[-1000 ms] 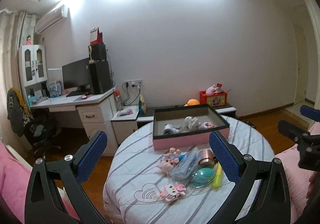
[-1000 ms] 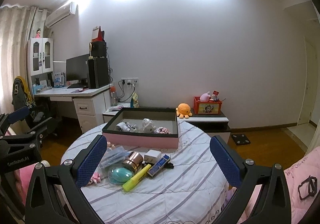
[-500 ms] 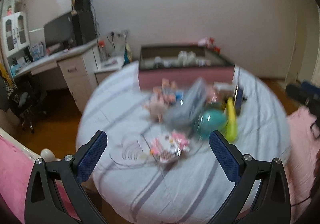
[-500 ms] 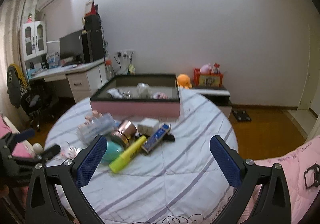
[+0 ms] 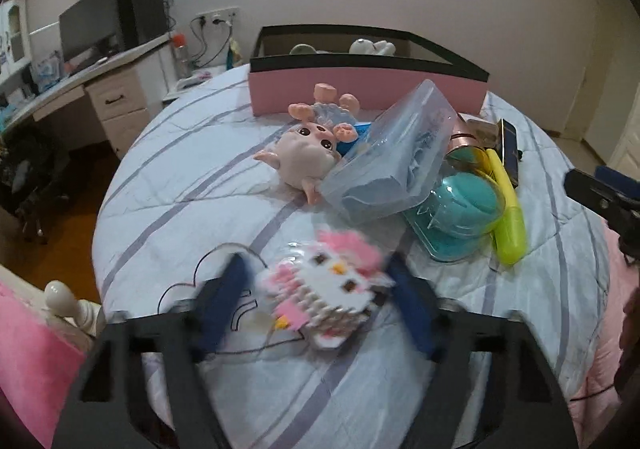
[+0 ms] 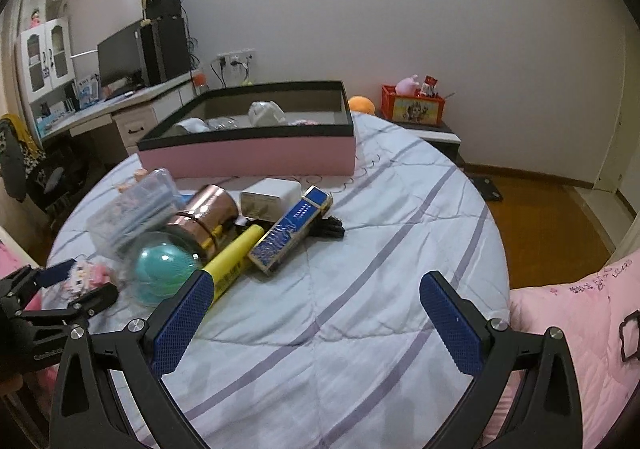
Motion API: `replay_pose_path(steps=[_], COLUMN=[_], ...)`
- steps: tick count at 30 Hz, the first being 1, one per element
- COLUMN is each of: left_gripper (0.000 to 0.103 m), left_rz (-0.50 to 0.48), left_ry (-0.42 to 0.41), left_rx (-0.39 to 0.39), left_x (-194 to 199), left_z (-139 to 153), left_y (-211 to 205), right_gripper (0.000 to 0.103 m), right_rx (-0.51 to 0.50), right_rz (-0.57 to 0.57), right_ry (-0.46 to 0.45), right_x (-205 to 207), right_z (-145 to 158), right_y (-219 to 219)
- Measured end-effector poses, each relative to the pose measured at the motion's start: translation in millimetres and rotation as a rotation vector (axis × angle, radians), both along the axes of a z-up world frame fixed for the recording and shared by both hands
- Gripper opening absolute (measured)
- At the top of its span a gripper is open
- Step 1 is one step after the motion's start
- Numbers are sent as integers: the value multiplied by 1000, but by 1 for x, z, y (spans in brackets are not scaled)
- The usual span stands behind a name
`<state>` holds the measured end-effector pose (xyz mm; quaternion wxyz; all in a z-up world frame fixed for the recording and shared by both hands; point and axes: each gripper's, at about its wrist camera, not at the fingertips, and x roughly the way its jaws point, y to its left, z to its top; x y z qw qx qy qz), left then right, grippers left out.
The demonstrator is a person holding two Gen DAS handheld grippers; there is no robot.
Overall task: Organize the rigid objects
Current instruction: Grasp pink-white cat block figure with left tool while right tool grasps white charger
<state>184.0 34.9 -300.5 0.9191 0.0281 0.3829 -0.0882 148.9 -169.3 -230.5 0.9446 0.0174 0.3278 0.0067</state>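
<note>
My left gripper [image 5: 320,301] straddles a pink-and-white block kitty toy [image 5: 326,287] on the round table; its blurred fingers stand close on both sides, contact unclear. It also shows in the right wrist view [image 6: 76,285]. A pink box with black rim [image 6: 248,157] holds a few items at the back. A pile lies in front: pig doll [image 5: 306,151], clear plastic case [image 5: 394,161], teal ball in a clear shell [image 6: 162,273], yellow highlighter [image 6: 236,257], copper tape roll [image 6: 204,217], blue box [image 6: 290,229], white charger [image 6: 270,199]. My right gripper [image 6: 316,321] is open and empty over the striped cloth.
The round table [image 6: 380,289] has a striped cloth. A desk with monitor [image 6: 120,61] stands at the left. A red crate [image 6: 412,109] sits on a low stand at the back right. Pink bedding [image 6: 576,313] lies at the right.
My left gripper has dropped forward to the table and its fingers have narrowed around the kitty toy. My right gripper has tilted down toward the table and stayed open.
</note>
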Motion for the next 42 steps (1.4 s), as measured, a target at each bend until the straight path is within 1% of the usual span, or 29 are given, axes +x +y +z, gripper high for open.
replay_pose_path(steps=[1,5,8,11,14,16,18,21,23,26,27,28,30,33,35,36,38,41,42], left_gripper=[60,60,60,60,60,60,60,60,60,60,60,60,60,61,61,61,61,61,61], left_rz=[-1,-19,-37,-43,-40,-39,-39,-41,-38,-39,-40,-39,-37,-33,-30,-27,-28,-26,-23], left_ry=[-5,-10,-29,-54,-83,-100,-108,-110,-110,-111,-111,-112,-111,-112,-116,-117,-116,-118,-117], left_rx=[2,-43,-67,-79,-74,-76,-72,-66,-64,-61,-60,-60,-63,-61,-57,-57,-56,-54,-58], left_x=[0,0,-5,-6,-6,-6,-3,1,3,8,9,11,14,19,21,23,25,31,34], left_z=[2,9,19,32,45,53,58,62,62,64,64,65,65,66,67,68,70,74,75], left_y=[1,8,12,15,18,20,21,23,24,26,26,26,28,28,28,28,28,28,28], right_gripper=[103,103,103,103,103,103,103,103,102,102,97,77,59,59,59,59,59,58,53], right_rx=[-2,9,8,-22,-45,-54,-38,27,61,85,89,88,78,94,48,54,82,76,70], right_rz=[-3,-20,-25,-21,-7,5,11,26,36,44,47,47,38,55,48,52,56,69,78], right_ry=[8,40,51,37,24,34,48,51,66,103,115,126,157,180,212,218,220,211,205], right_x=[4,20,32,47,65,79,94,108,117,126,128,128,131,129,128,127,127,129,130], right_z=[-2,-7,-8,-1,5,8,8,10,9,2,-1,-4,-10,-15,-21,-23,-27,-27,-27], right_y=[0,-3,-3,1,6,10,14,17,20,22,22,22,20,15,17,17,14,16,17])
